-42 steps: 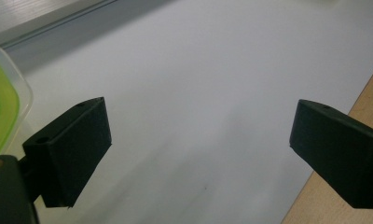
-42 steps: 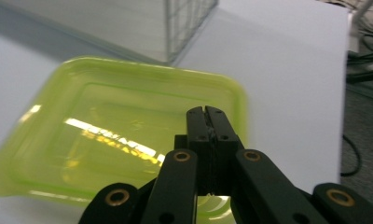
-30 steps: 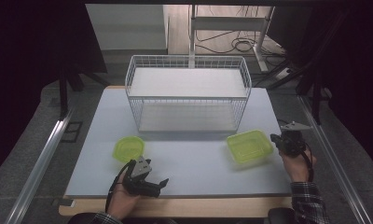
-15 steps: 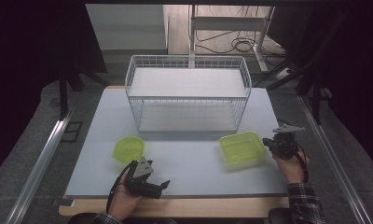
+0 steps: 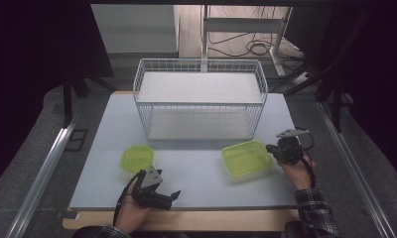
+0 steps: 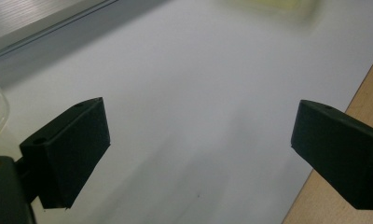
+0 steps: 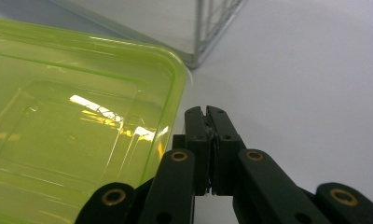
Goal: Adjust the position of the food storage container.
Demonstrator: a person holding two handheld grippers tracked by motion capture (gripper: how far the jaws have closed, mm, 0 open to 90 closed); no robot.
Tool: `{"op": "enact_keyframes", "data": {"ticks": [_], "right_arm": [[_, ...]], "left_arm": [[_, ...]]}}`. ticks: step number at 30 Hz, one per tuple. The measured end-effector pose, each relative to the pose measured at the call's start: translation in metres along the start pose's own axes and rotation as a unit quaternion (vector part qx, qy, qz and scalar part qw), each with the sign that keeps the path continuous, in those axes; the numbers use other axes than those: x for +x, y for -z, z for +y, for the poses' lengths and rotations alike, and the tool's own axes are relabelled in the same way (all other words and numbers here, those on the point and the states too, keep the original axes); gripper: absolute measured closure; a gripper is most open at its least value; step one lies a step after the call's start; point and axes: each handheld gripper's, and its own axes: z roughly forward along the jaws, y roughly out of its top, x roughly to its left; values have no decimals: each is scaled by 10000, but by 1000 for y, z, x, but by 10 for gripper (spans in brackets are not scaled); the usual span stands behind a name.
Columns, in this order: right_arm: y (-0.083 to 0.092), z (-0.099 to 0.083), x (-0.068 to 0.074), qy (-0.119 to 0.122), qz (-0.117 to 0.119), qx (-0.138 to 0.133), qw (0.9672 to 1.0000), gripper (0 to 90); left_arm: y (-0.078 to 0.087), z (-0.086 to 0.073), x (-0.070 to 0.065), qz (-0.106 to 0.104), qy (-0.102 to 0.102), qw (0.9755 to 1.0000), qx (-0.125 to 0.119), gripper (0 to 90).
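A square lime-green plastic container (image 5: 245, 157) lies on the white table top, right of the middle. My right gripper (image 5: 273, 149) is shut, with nothing between its jaws, and its tip sits against the container's right rim. In the right gripper view the closed jaws (image 7: 206, 113) meet beside the container's rim (image 7: 177, 88). A smaller round green bowl (image 5: 136, 157) lies at the left. Just in front of the bowl, my left gripper (image 5: 169, 192) rests near the front edge, open and pointing right. Its jaws (image 6: 198, 154) stand wide apart over bare table.
A white wire basket (image 5: 199, 99) stands at the back middle of the table, its corner (image 7: 208, 28) close ahead of the right gripper. The wooden table edge (image 6: 362, 84) runs beside the left gripper. Metal rails (image 5: 42, 168) flank the table on both sides.
The right hand has moved left with its gripper shut, and the square green container has slid left across the table with it. The left gripper has stayed in place.
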Motion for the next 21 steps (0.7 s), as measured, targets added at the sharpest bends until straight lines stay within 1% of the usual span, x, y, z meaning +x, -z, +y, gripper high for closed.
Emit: {"op": "enact_keyframes", "data": {"ticks": [4,11,17,21], "right_arm": [[-1,2,14,102,205,27,9997,874],[-4,6,44,281,507,53,9983,873],[-9,9,66,424,771,78,9961,871],[-12,12,81,543,936,81,9941,870]], "left_arm": [[1,0,2,1,48,10000,-10,41],[6,-1,3,-17,113,9999,-37,42],[12,-1,3,-40,159,9998,-65,42],[15,-4,1,-13,125,9999,-30,42]]}}
